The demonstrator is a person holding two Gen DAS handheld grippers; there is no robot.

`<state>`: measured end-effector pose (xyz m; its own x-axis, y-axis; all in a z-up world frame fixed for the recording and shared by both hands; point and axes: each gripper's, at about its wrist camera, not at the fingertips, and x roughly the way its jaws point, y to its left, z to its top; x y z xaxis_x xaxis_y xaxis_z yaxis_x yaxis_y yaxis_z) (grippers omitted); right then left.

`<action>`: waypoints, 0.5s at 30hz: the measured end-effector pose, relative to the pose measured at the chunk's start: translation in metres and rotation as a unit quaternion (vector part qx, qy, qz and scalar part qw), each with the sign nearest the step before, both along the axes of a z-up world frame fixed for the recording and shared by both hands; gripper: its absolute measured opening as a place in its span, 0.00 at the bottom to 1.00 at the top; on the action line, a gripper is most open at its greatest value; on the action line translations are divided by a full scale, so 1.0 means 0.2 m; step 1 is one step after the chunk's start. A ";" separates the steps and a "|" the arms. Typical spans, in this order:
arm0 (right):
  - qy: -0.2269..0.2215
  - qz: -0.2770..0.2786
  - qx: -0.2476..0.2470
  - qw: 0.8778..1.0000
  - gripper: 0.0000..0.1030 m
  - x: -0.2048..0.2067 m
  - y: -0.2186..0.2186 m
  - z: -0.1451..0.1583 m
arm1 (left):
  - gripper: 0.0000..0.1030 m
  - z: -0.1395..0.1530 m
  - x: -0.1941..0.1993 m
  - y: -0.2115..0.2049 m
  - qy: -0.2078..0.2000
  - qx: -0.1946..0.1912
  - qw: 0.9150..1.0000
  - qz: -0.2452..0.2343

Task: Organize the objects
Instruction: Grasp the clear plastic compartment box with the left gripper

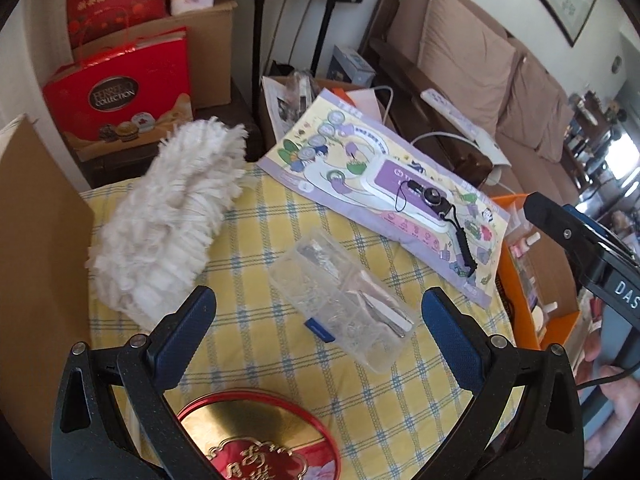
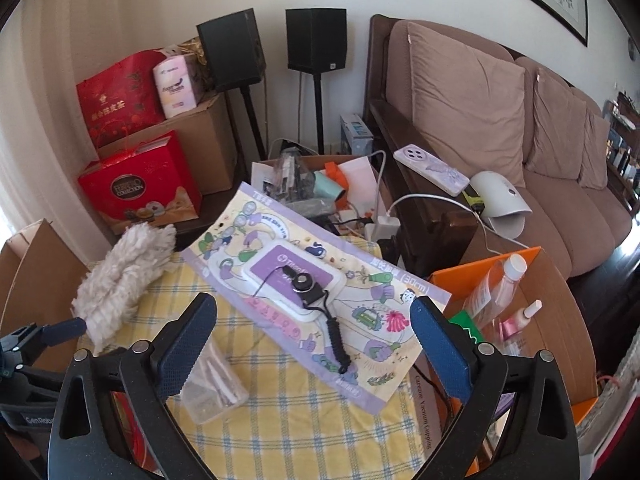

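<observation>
On the yellow checked tablecloth [image 1: 280, 380] lie a clear plastic compartment box [image 1: 340, 300], a white fluffy mop head [image 1: 168, 216], a large purple wet-wipes pack [image 1: 384, 196] with a black lanyard [image 1: 444, 208] on it, and a red and gold round tin [image 1: 260, 436]. My left gripper [image 1: 316, 332] is open and empty, hovering just above the clear box. My right gripper [image 2: 312, 340] is open and empty above the wipes pack [image 2: 316, 300] and lanyard [image 2: 320, 308]. The clear box [image 2: 212, 380] and mop head [image 2: 124, 276] also show in the right wrist view.
An orange-edged cardboard box [image 2: 560, 320] with bottles stands right of the table. A brown cardboard box [image 1: 36, 220] stands at the left. Red gift bags [image 1: 120, 92], speakers on stands [image 2: 316, 40] and a brown sofa [image 2: 500, 120] lie beyond. The right gripper shows in the left wrist view [image 1: 580, 240].
</observation>
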<state>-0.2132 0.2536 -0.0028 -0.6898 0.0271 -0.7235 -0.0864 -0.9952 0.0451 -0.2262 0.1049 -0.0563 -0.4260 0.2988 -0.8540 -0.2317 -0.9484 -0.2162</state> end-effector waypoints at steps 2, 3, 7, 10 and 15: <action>-0.003 -0.005 -0.002 1.000 0.94 -0.01 0.03 -0.02 | 1.00 -0.03 -0.03 0.04 -0.006 -0.004 1.000 -0.002; -0.005 -0.007 -0.005 1.000 0.93 -0.01 0.04 -0.04 | 1.00 -0.05 -0.04 0.06 -0.011 -0.006 1.000 -0.002; -0.014 -0.008 -0.006 1.000 0.90 -0.02 0.07 -0.09 | 1.00 -0.13 -0.09 0.10 -0.030 -0.012 0.999 0.004; -0.017 -0.012 -0.011 1.000 0.90 -0.03 0.09 -0.12 | 0.99 -0.20 -0.13 0.12 -0.051 -0.019 0.998 0.015; -0.021 -0.017 -0.017 0.999 0.90 -0.04 0.12 -0.16 | 0.99 -0.29 -0.17 0.17 -0.073 -0.024 0.997 0.021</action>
